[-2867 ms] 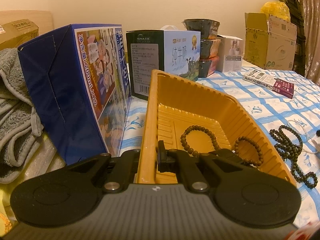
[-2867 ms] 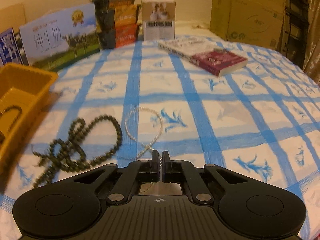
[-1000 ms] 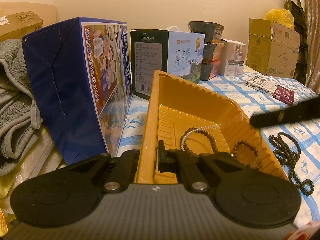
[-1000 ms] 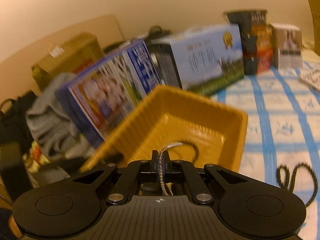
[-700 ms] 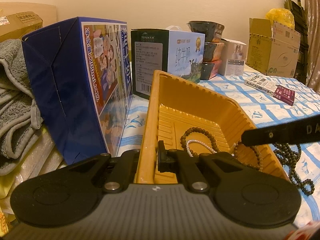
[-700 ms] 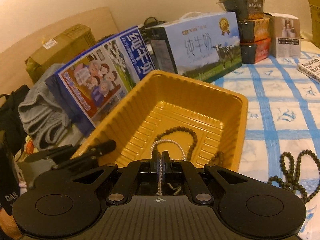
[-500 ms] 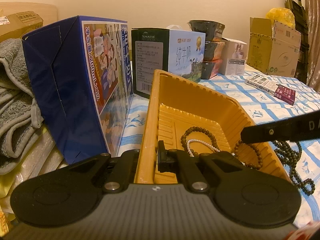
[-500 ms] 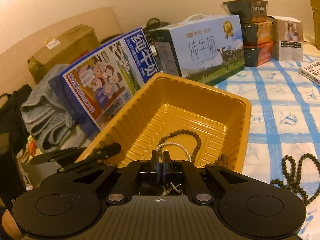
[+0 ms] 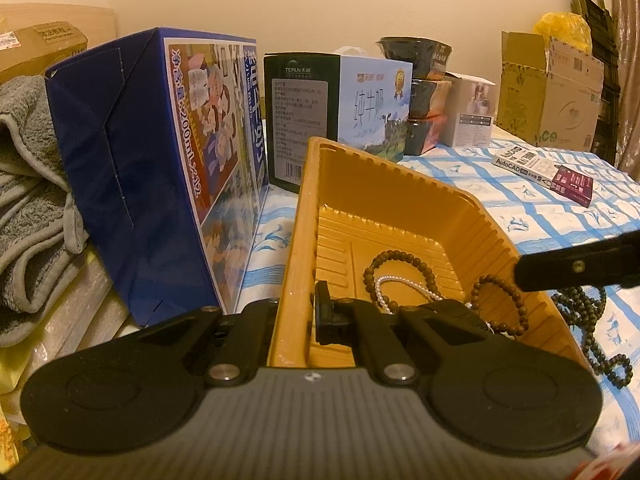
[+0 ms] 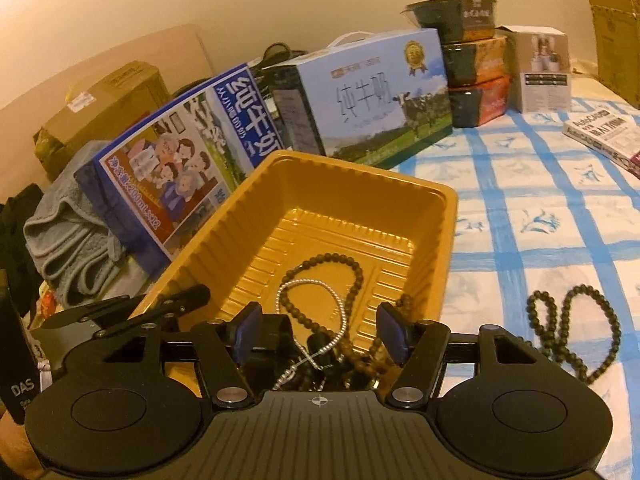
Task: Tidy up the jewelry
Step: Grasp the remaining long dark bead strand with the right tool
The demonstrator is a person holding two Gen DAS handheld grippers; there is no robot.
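A yellow plastic tray stands on the checked tablecloth. In it lie a brown bead bracelet, a second brown bracelet and a white pearl strand. My left gripper is shut on the tray's near left wall. My right gripper is open and empty over the tray's near end, with the pearl strand lying between its fingers. A long dark bead necklace lies on the cloth to the right of the tray.
A blue milk carton box and a green-and-blue milk box stand close behind and left of the tray. Grey towels lie at far left. Stacked bowls, a white box, a book and a cardboard box sit further back.
My right gripper carried the pearl strand from the cloth into the tray and has now opened, leaving the strand on the tray floor. The left gripper stays shut on the tray wall.
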